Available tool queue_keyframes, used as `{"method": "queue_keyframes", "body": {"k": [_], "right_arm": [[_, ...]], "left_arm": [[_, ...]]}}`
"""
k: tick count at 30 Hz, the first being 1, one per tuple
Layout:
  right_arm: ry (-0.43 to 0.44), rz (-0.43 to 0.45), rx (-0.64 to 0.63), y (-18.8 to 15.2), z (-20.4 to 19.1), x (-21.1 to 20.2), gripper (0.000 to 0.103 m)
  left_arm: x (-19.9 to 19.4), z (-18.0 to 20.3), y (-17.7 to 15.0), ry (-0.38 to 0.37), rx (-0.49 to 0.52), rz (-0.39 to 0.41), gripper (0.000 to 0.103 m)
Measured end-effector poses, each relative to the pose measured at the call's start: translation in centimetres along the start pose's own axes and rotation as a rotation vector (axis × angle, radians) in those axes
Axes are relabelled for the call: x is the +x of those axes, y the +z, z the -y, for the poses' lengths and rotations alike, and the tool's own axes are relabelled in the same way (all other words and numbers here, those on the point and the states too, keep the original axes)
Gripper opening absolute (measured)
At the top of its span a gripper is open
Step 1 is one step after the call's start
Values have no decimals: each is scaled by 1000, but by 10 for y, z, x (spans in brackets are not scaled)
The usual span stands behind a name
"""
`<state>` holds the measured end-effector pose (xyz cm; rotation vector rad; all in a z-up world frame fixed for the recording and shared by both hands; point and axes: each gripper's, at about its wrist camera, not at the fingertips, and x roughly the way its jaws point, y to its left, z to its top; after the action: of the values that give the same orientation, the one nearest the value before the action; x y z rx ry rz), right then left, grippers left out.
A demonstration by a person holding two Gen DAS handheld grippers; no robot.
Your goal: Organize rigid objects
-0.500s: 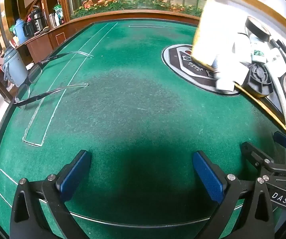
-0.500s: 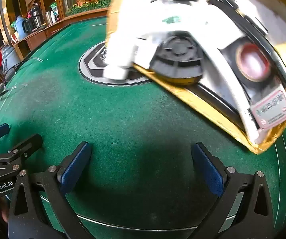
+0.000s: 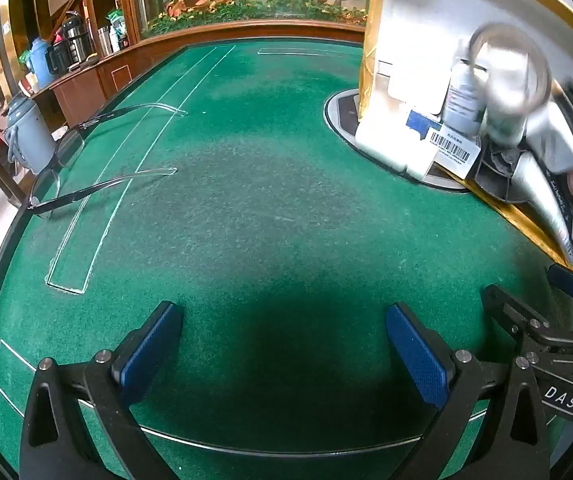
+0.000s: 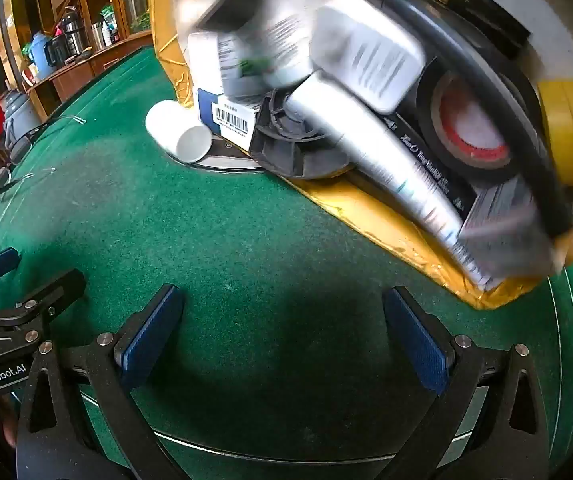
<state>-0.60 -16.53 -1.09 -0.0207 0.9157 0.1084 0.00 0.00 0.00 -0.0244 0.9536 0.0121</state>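
Observation:
A gold-edged tray (image 4: 390, 224) stands tipped steeply on the green felt table (image 3: 246, 200), and several objects slide down it, blurred: a white cup (image 4: 180, 134), a barcoded box (image 4: 226, 116), a silver tube (image 4: 386, 160), a black tape roll (image 4: 470, 132), a yellow tape roll (image 4: 570, 132), a black round lid (image 4: 290, 148). The tray also shows in the left wrist view (image 3: 526, 220) with a tumbling clear jar (image 3: 506, 80). My left gripper (image 3: 282, 348) and right gripper (image 4: 282, 340) are open and empty, low over the felt in front of the tray.
A pair of glasses (image 3: 70, 160) lies open at the table's left edge. A round grey emblem (image 3: 350, 120) sits under the tray. A wooden counter with flasks (image 3: 66, 52) and a planter (image 3: 246, 0) stand beyond the table.
The tray has tipped up much more steeply. Its objects have slid and tumbled toward its lower edge; the white cup now pokes past it. Both grippers stay put and open.

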Motion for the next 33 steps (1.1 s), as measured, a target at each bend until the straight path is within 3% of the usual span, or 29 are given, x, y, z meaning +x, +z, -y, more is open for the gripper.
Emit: {"method": "queue_keyframes", "body": {"k": [33], "right_arm": [[-5,-1,-2,-1,2,0,103]], "left_arm": [[-1,-1,0,2,0,-3,103]]}}
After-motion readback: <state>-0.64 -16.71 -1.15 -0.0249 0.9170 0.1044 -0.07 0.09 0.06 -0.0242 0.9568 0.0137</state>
